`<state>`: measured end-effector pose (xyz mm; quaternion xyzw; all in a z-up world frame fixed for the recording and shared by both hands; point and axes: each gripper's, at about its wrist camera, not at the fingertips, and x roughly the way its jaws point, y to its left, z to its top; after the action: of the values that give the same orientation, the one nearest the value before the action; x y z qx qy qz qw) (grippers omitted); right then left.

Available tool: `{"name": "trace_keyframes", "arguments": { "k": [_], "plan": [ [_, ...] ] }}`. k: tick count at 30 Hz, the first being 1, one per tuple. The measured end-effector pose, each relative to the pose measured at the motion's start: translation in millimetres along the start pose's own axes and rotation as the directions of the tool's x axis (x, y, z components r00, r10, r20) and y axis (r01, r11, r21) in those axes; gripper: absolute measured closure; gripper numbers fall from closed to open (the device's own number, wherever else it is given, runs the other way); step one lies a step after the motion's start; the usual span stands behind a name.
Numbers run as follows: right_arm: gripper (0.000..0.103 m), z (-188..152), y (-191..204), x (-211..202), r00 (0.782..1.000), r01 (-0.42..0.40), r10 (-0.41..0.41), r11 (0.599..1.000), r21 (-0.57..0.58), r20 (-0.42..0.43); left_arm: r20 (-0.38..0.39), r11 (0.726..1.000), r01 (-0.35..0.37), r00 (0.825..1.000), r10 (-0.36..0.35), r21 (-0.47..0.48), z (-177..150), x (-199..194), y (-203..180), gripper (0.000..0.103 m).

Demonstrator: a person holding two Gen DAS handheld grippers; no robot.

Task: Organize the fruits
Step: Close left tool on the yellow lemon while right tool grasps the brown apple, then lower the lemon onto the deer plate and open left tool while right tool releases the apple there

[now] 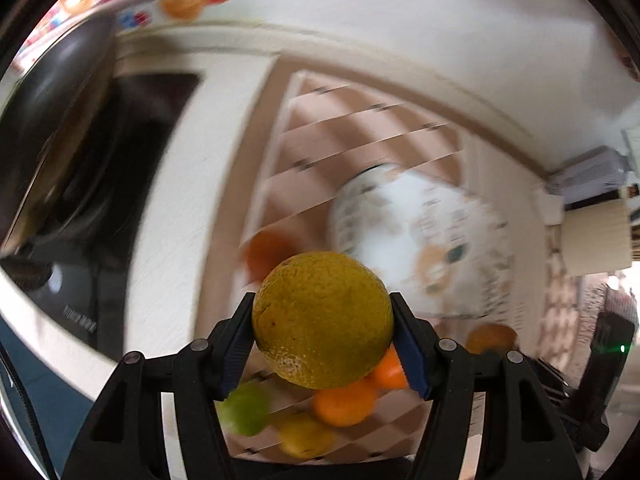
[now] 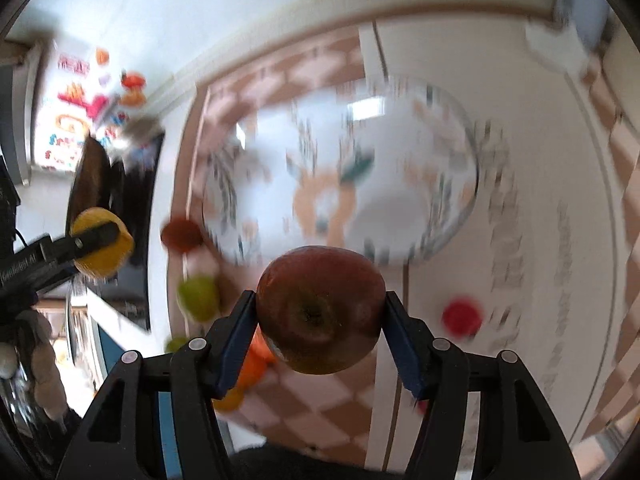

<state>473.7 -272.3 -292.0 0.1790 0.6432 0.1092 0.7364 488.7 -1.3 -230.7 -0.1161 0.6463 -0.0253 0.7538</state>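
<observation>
My left gripper [image 1: 323,320] is shut on a yellow-green citrus fruit [image 1: 322,318] and holds it above the checkered table. It also shows at the left of the right wrist view [image 2: 96,240], with the fruit [image 2: 105,256] in it. My right gripper [image 2: 320,312] is shut on a dark red apple [image 2: 318,308], held above the table near a large patterned white bowl [image 2: 340,176]. The bowl also shows in the left wrist view [image 1: 416,240]. Both views are blurred by motion.
Loose fruits lie on the checkered cloth: oranges [image 1: 346,402], a green one [image 1: 244,408], a yellow one [image 1: 304,434], a red one [image 1: 268,252]. In the right wrist view a red fruit [image 2: 462,316] lies right of the apple. A dark appliance [image 1: 80,152] stands at the left.
</observation>
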Motion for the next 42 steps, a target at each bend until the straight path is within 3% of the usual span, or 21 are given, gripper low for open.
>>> {"name": "trace_keyframes", "arguments": {
  "k": [4, 8, 11, 14, 22, 27, 30, 31, 34, 38, 42],
  "plan": [
    [0.038, 50, 4, 7, 0.995, 0.082, -0.080, 0.996, -0.041, 0.057, -0.063, 0.999, 0.020, 0.998, -0.017, 0.047, 39, 35, -45, 0.042],
    [0.038, 86, 0, 34, 0.990, 0.142, -0.140, 0.988, -0.067, 0.032, -0.173, 0.998, 0.065, 0.983, -0.060, 0.020, 67, 83, -67, 0.042],
    [0.038, 100, -6, 52, 0.986, 0.165, -0.165, 0.983, -0.082, 0.003, -0.273, 0.991, 0.114, 0.953, -0.128, -0.068, 85, 118, -73, 0.042],
    [0.038, 106, -13, 64, 0.985, 0.171, -0.173, 0.981, -0.090, -0.022, -0.320, 0.981, 0.139, 0.931, -0.176, -0.135, 95, 139, -73, 0.042],
    [0.038, 120, -15, 66, 0.985, 0.156, -0.163, 0.981, -0.118, -0.054, -0.384, 0.982, 0.108, 0.909, -0.160, -0.154, 98, 163, -76, 0.041],
    [0.037, 123, -22, 64, 0.986, 0.138, -0.146, 0.986, -0.092, -0.080, -0.395, 0.987, 0.094, 0.908, -0.140, -0.134, 99, 165, -77, 0.041],
    [0.027, 126, -23, 65, 0.983, 0.152, -0.160, 0.985, -0.086, -0.087, -0.410, 0.984, 0.096, 0.899, -0.152, -0.153, 100, 169, -79, 0.040],
    [0.020, 127, -23, 64, 0.986, 0.137, -0.144, 0.987, -0.081, -0.085, -0.405, 0.981, 0.105, 0.900, -0.163, -0.160, 101, 168, -79, 0.035],
    [0.019, 128, -22, 59, 0.988, 0.128, -0.133, 0.989, -0.069, -0.079, -0.377, 0.983, 0.114, 0.912, -0.161, -0.142, 106, 161, -82, 0.020],
    [0.019, 125, -22, 49, 0.988, 0.137, -0.141, 0.988, -0.069, -0.064, -0.365, 0.987, 0.106, 0.920, -0.143, -0.119, 109, 154, -81, 0.020],
    [0.019, 118, -23, 33, 0.984, 0.171, -0.173, 0.983, -0.063, -0.039, -0.329, 0.995, 0.079, 0.940, -0.095, -0.062, 105, 140, -82, 0.020]
  ]
}}
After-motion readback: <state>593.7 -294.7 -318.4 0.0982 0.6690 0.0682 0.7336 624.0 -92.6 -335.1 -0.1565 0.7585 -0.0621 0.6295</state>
